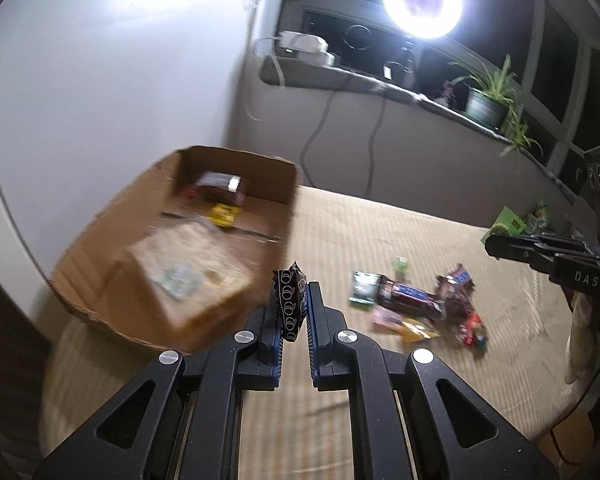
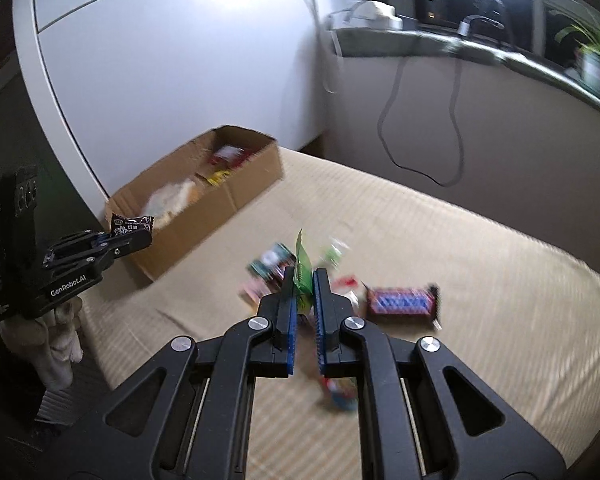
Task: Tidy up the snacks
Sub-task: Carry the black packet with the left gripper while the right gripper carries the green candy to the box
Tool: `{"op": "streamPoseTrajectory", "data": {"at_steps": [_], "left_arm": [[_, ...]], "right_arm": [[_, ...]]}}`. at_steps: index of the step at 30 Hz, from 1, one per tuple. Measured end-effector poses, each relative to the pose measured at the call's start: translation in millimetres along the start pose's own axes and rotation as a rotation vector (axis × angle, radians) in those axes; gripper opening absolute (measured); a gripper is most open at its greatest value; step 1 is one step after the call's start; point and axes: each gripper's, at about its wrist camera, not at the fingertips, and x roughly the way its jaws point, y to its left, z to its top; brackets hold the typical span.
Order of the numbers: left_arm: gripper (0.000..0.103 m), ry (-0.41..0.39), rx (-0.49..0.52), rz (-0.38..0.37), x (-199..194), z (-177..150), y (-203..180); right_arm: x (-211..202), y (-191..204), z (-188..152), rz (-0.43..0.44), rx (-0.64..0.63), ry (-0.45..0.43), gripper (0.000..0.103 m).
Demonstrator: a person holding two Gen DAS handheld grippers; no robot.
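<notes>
- A beige striped bed cover bears a cardboard box far left and scattered snacks at centre.
- The left gripper pinches a black sachet.
- The right gripper pinches a green packet.

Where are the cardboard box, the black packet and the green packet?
box [image 1: 288,196], left wrist view, on its right wall.
black packet [image 1: 290,300], left wrist view, on its middle, between the fingers.
green packet [image 2: 305,276], right wrist view, on its middle.

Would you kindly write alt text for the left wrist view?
The left gripper pinches a black snack packet upright near a cardboard box holding several snacks. More wrapped snacks lie scattered on the beige mat.
</notes>
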Motion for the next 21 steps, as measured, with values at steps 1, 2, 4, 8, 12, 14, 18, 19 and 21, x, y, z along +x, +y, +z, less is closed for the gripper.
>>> {"op": "streamPoseTrajectory", "data": {"at_steps": [1, 2, 4, 8, 12, 14, 18, 19, 21], "left_arm": [[0.009, -0.003, -0.007, 0.011, -0.9, 1.1, 6.4], [0.009, -0.005, -0.01, 0.019, -2.0, 0.5, 9.8], [0.009, -0.01, -0.023, 0.042, -2.9, 3.2, 21.3], [0.009, -0.015, -0.042, 0.074, -2.8, 7.5, 40.0], [0.009, -0.015, -0.059, 0.096, -1.3, 10.4, 55.2], [0.009, -0.015, -0.062, 0.102, -0.2, 11.1, 60.2], [0.009, -0.013, -0.067, 0.116, 3.2, 12.8, 68.5], [0.009, -0.013, -0.068, 0.119, 3.8, 13.3, 70.4], [0.009, -0.012, -0.07, 0.123, 4.9, 14.5, 73.1]], "right_arm": [[5.3, 5.6, 6.9, 0.009, -0.014, 0.001, 0.007], [10.0, 10.1, 12.6, 0.013, -0.031, 0.002, 0.007], [21.3, 20.4, 26.1, 0.026, -0.062, 0.005, 0.007], [42.5, 38.0, 48.8, 0.057, -0.109, 0.014, 0.007], [65.5, 51.5, 66.9, 0.084, -0.135, 0.029, 0.007], [76.3, 56.7, 75.0, 0.096, -0.141, 0.035, 0.007], [101.6, 70.3, 90.7, 0.126, -0.155, 0.054, 0.007], [105.1, 72.8, 91.4, 0.129, -0.161, 0.058, 0.007], [116.7, 79.1, 96.5, 0.131, -0.175, 0.067, 0.007]]}}
